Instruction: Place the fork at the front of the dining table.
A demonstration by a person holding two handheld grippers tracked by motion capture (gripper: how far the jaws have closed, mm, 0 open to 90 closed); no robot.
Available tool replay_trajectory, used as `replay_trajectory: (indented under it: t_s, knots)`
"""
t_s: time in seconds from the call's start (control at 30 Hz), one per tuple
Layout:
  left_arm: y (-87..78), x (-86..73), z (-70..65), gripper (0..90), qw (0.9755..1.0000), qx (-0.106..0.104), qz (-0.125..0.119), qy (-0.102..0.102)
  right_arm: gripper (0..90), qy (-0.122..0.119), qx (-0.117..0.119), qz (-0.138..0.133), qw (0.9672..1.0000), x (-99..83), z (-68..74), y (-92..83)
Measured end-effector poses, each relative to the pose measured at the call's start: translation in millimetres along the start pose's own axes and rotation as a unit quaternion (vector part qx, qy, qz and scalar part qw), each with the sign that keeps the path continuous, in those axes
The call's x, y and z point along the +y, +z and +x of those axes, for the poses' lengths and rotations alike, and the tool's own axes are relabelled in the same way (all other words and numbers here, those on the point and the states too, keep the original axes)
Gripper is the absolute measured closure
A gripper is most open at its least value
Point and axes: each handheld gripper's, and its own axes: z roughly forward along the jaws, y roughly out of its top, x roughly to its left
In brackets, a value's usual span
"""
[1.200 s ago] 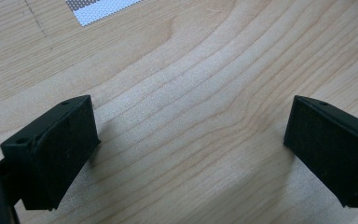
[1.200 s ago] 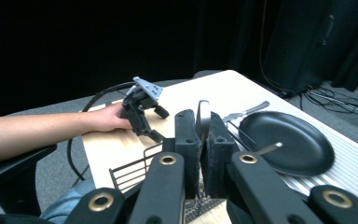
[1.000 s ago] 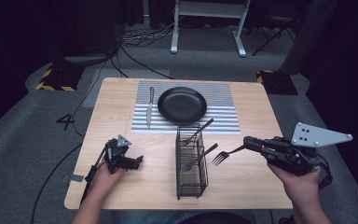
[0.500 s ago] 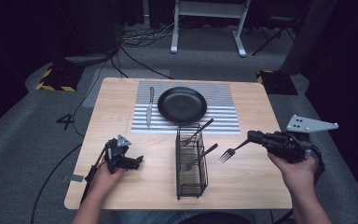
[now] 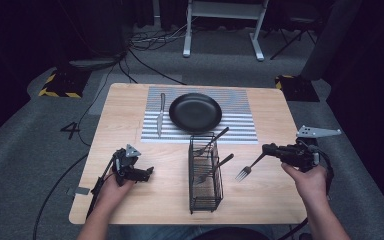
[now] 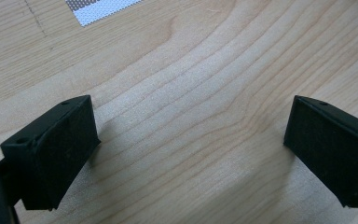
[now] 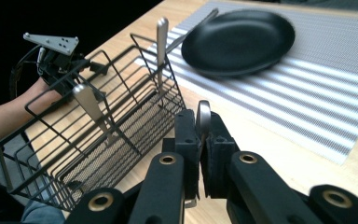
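A light wooden worktop point(image 5: 130, 115) is carrying a grey striped placemat point(image 5: 240, 120) at its far side, and a black plate point(image 5: 195, 111) is sitting empty on that mat with a table knife point(image 5: 160, 114) lying just beside it on the mat's left edge. Nearer the person, a black wire cutlery basket point(image 5: 205, 200) is standing at mid-worktop; two pieces of metal cutlery point(image 5: 215, 139) are leaning inside it, handles point(image 7: 161, 32) sticking up past the rim toward the plate. What kind of pieces they are cannot be told from the handles alone.

To the right of the basket, the right hand-held gripper point(image 5: 269, 148) is pinching the handle of a fork point(image 5: 246, 170), its jaws pressed together on the metal; the fork is hanging with its tines pointing toward the basket, close to it but apart from it. At the left, the left hand-held gripper point(image 5: 149, 171) is resting low over bare wood, its jaws spread wide and holding nothing.
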Motion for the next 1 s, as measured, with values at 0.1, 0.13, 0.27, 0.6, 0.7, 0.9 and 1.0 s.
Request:
replay_trajectory:
  t_s: [0.1, 0.13, 0.27, 0.6, 0.7, 0.9, 1.0]
  knots:
    - [0.0, 0.0, 0.0, 2.8, 1.0, 0.0, 0.0, 0.0, 86.3, 0.013, 0.007, 0.013, 0.9998, -4.5, -6.0, 6.1]
    - [0.0, 0.0, 0.1, 2.8, 1.0, -0.001, 0.0, 0.0, 86.3, 0.019, 0.009, 0.016, 0.9997, -5.6, -7.6, 7.5]
    - [0.0, 0.0, 0.0, 2.8, 1.0, 0.0, 0.0, 0.0, 86.2, 0.03, 0.013, 0.026, 0.9991, -8.4, -12.3, 11.0]
    - [0.0, 0.0, 0.1, 2.8, 1.0, 0.0, 0.0, 0.0, 86.0, 0.048, -0.006, 0.041, 0.998, -14.4, -20.9, 16.4]
    - [0.0, 0.0, 0.0, 2.8, 1.0, 0.0, 0.0, 0.0, 84.7, 0.059, -0.016, 0.041, 0.9973, -17.1, -26.1, 16.7]
    - [0.0, 0.0, 0.0, 2.8, 1.0, 0.0, 0.0, 0.0, 80.2, 0.066, -0.044, 0.047, 0.9958, -21.4, -34.1, 17.5]
    - [0.0, 0.0, 0.0, 2.8, 1.0, 0.0, 0.0, 0.0, 74.5, 0.071, -0.056, 0.048, 0.9947, -25.5, -38.8, 18.3]
